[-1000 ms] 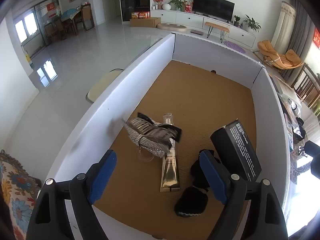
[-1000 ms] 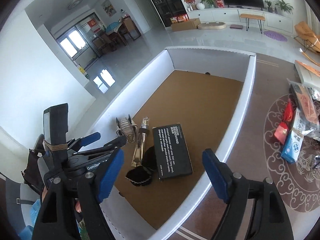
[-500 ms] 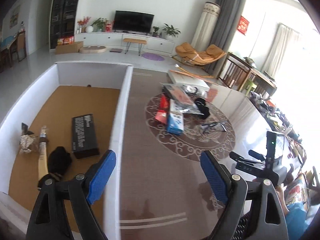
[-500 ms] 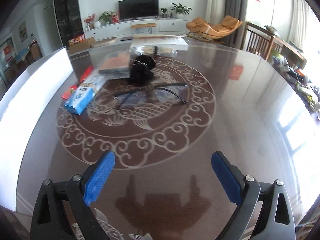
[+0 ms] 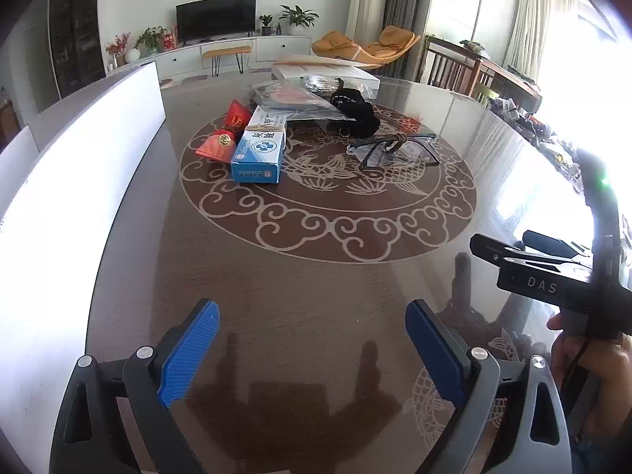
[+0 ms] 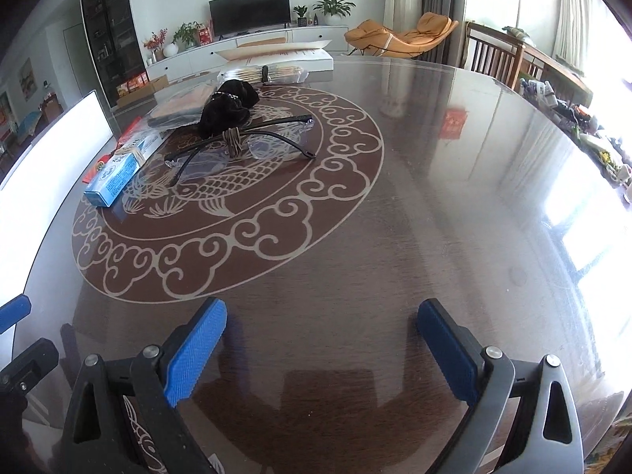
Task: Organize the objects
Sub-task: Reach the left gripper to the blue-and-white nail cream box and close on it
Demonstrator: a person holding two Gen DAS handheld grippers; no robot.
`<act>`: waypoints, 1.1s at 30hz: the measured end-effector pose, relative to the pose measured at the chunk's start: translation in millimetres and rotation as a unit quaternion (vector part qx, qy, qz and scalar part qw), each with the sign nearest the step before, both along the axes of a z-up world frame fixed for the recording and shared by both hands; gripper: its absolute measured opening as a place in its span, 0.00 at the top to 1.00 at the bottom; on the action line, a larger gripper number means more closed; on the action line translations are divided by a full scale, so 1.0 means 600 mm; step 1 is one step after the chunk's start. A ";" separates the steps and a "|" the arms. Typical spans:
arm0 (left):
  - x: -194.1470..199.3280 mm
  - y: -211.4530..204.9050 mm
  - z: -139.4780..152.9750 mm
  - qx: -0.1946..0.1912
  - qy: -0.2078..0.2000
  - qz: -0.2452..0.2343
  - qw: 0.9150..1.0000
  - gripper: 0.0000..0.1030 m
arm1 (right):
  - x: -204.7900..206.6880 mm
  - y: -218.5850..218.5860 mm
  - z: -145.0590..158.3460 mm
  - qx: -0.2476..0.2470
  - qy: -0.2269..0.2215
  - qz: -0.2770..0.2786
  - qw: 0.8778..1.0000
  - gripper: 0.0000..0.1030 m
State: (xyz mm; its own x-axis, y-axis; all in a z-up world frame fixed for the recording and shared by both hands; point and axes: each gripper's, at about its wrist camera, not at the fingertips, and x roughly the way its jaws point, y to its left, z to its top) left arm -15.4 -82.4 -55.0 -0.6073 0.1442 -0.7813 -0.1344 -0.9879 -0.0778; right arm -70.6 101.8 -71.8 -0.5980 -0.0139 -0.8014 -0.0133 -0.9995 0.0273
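A glossy dark table (image 5: 316, 276) with a pale fish-and-cloud medallion fills both views. At upper centre lie a blue box (image 5: 258, 154), red packets (image 5: 227, 130), a black pouch (image 6: 229, 108) and glasses (image 6: 241, 146). A television (image 5: 215, 15) stands at the far wall. The left hand-held gripper (image 5: 312, 347) is opening, empty; the right hand-held gripper (image 6: 322, 349) gapes wide, empty.

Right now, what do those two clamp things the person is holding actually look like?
Each has two black plastic fingers with silver screws and ribbed blue pads. Left gripper and right gripper match. Seen from the left one, the right's black body reads "DAS" in white.
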 end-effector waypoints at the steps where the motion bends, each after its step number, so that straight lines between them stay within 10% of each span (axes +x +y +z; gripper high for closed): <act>1: -0.006 -0.001 -0.005 -0.005 -0.001 0.004 1.000 0.07 | -0.001 0.000 0.000 0.000 -0.001 -0.001 1.000 0.03; 24: -0.067 0.003 -0.044 -0.046 -0.022 0.004 0.999 0.00 | 0.001 -0.003 -0.004 0.011 -0.007 -0.017 1.000 0.00; 33: -0.215 -0.019 -0.007 -0.069 -0.008 0.054 0.996 0.00 | 0.003 -0.001 -0.004 0.005 -0.004 -0.020 1.000 0.00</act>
